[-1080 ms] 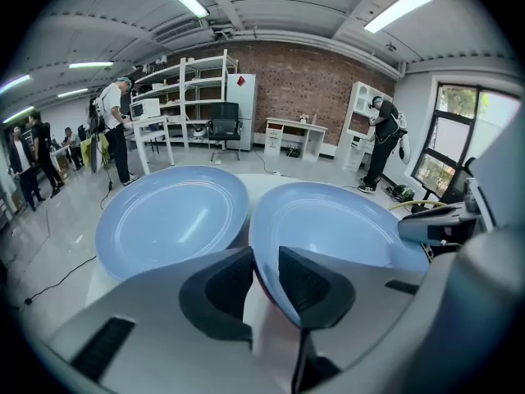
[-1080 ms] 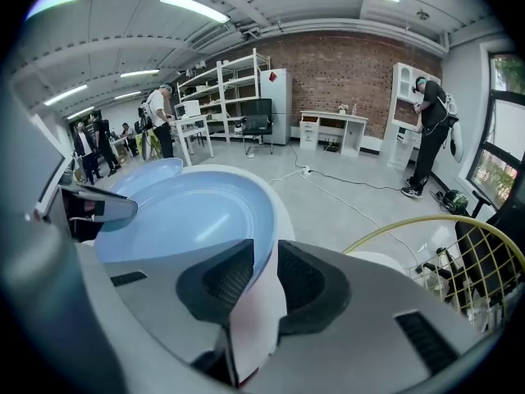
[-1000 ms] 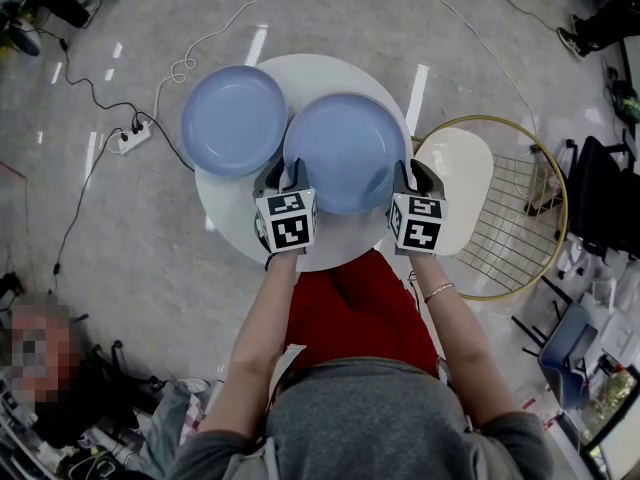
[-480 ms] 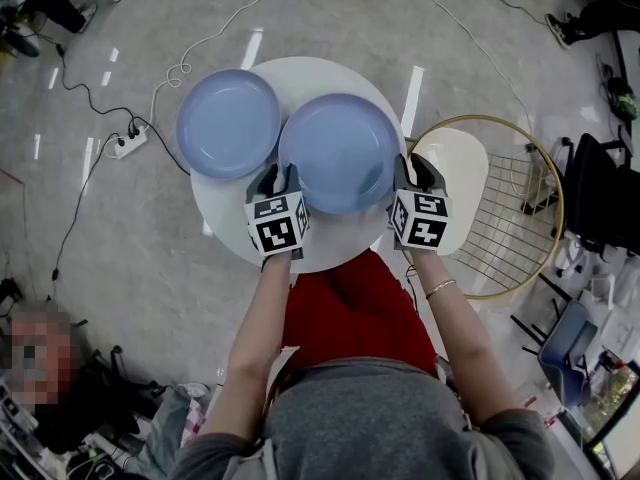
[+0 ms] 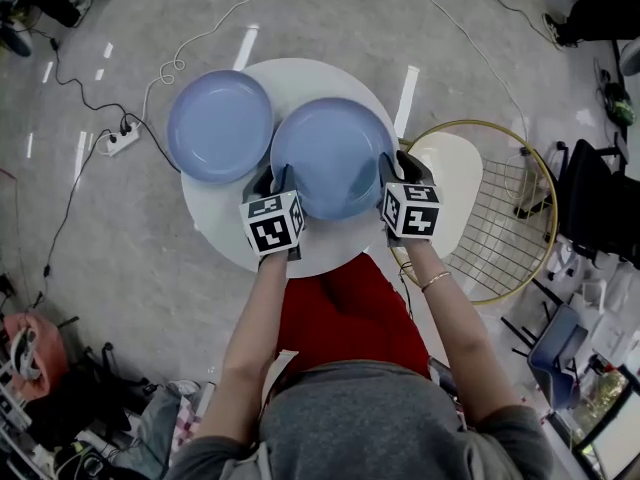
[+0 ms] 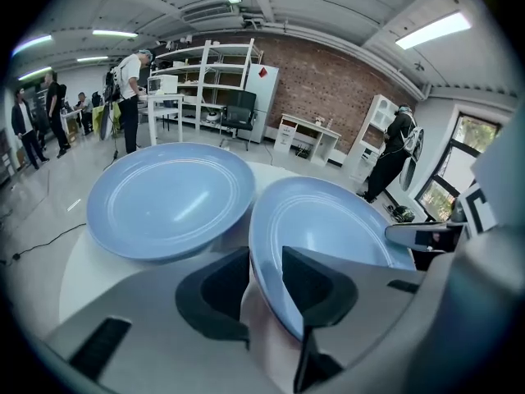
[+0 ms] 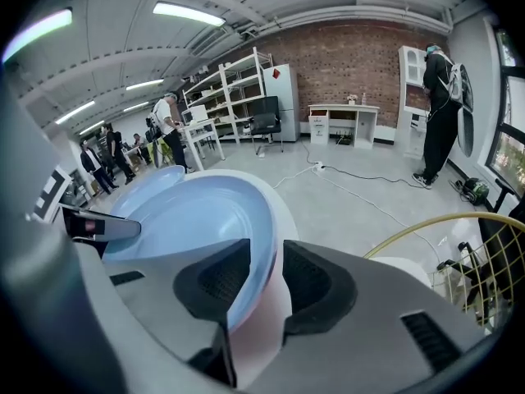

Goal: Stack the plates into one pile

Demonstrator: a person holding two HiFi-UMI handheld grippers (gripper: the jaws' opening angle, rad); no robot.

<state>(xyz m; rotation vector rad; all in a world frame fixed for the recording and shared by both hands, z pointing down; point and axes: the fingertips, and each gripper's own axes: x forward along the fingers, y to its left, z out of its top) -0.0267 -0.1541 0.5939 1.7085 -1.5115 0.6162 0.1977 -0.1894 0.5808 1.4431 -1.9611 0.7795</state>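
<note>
Two blue plates lie side by side on a round white table (image 5: 225, 223). The far plate (image 5: 220, 126) (image 6: 168, 199) sits at the left, untouched. The near plate (image 5: 333, 158) (image 6: 328, 220) (image 7: 197, 216) has a gripper at each side of it. My left gripper (image 5: 274, 176) (image 6: 265, 261) has the plate's left rim between its jaws, which are opening, the rim lying loose between the pads. My right gripper (image 5: 400, 163) (image 7: 267, 269) straddles the right rim, with a thin gap showing at its outer pad. The near plate's edge meets the far plate's rim.
A gold wire chair (image 5: 520, 218) with a white seat (image 5: 455, 183) stands close to the table's right side. Cables and a power strip (image 5: 115, 140) lie on the floor at the left. People stand by shelves and desks (image 6: 131, 80) far behind.
Both grippers stay at the near plate's rim. The view has shifted slightly; the plates keep their places on the table.
</note>
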